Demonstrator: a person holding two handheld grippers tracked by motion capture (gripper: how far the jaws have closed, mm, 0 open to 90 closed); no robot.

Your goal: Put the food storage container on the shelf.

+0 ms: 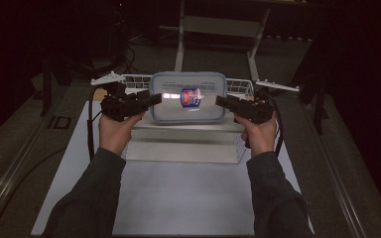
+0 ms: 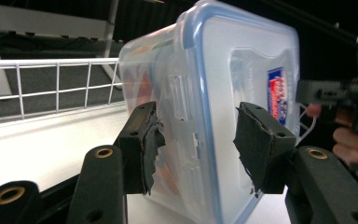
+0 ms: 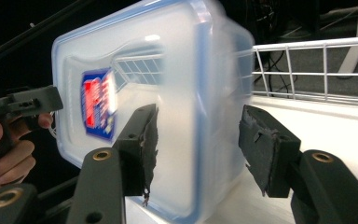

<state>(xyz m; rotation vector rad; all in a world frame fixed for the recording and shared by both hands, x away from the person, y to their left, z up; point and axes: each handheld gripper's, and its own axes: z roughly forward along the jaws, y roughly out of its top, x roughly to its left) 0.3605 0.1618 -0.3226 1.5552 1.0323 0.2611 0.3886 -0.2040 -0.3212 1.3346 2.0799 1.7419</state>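
Jaws wide apart on both the left gripper and right gripper, straddling opposite ends of the lidded plastic container, tilted on edge atop the white shelf. Nothing clamped yet. Risk: uneven squeeze, slick walls slipping, box toppling toward wire basket behind.

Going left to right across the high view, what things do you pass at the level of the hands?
Left black tongs → clear plastic container with blue-rimmed lid → red and blue label on the lid → right black tongs.
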